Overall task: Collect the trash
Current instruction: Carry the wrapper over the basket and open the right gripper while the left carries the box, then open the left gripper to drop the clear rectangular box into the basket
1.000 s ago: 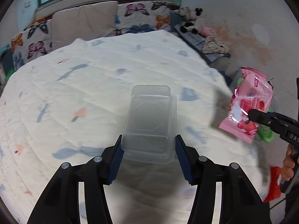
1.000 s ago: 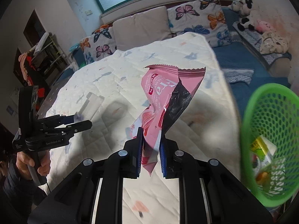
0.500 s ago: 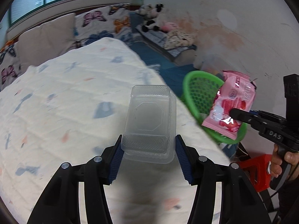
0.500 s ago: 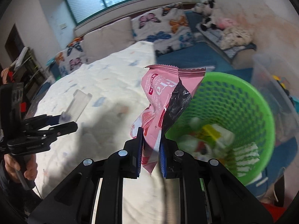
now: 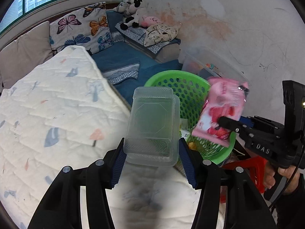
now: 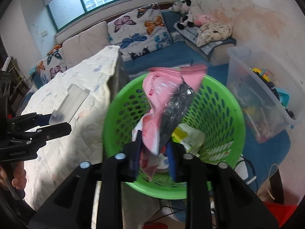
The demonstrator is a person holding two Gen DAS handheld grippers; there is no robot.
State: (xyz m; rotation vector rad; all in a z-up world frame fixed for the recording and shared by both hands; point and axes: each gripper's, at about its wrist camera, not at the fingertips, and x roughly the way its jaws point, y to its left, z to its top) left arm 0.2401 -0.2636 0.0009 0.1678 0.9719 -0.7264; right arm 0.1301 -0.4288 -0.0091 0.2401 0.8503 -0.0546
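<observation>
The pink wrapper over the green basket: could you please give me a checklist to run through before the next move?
1. Pink wrapper is above the opening of the green basket: ok.
2. Right tongs have a firm hold on the wrapper: cannot tell. The jaws look parted and the wrapper is blurred.
3. Basket has room: ok. Trash covers only its bottom.
4. Left tongs are shut on the clear container: ok.
5. Clear container is over the basket: not ok. The right wrist view shows it above the quilt.
</observation>
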